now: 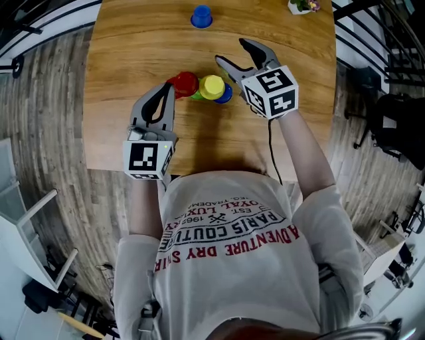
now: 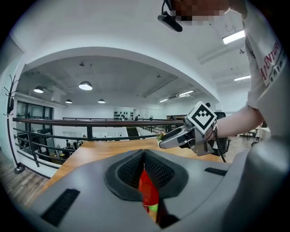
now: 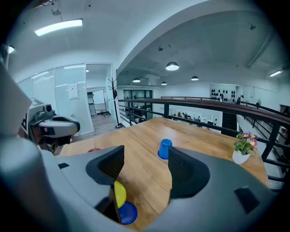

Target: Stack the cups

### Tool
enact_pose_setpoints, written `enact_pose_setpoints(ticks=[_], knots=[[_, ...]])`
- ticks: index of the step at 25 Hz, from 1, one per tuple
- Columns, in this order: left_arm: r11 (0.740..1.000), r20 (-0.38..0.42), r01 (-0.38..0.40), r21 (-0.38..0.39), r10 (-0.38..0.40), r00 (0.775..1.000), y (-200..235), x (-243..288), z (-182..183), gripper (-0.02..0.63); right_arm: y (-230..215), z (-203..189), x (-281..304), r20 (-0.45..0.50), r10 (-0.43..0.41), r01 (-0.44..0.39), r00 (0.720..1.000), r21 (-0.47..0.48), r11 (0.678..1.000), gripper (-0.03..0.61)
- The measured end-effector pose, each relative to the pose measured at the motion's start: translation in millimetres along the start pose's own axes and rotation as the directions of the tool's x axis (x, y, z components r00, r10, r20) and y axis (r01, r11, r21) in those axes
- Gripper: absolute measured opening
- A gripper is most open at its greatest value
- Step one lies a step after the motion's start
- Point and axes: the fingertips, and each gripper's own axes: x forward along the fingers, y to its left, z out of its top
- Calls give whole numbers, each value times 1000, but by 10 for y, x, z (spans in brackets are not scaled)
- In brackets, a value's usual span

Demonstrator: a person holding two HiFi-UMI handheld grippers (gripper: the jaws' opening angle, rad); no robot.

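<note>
Two tools we hold: left tool (image 1: 170,89) pinches the red cup (image 1: 184,84) beside the yellow cup (image 1: 212,86), right tool (image 1: 232,52) gapes empty near it.

A wooden surface (image 1: 133,60) carries a small potted plant (image 3: 243,149) near its far right corner. A dark railing (image 3: 204,108) runs beyond it. A coat stand (image 3: 113,106) stands near a glass partition, with round lamps (image 3: 171,66) overhead.

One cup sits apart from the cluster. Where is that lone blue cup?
In the head view, the lone blue cup stands upside down at the far edge of the table, left of the potted plant.
</note>
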Motion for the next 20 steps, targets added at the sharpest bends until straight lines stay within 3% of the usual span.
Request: enact_pose_setpoints(ticks=[13, 20], knots=[[996, -40, -84, -18, 83, 996, 673, 501, -119, 17, -609, -88, 1054, -37, 19, -18, 999, 22, 1000, 299], [992, -65, -116, -43, 114, 991, 1039, 677, -376, 17, -796, -276, 1577, -57, 2, 2, 998, 67, 998, 308]])
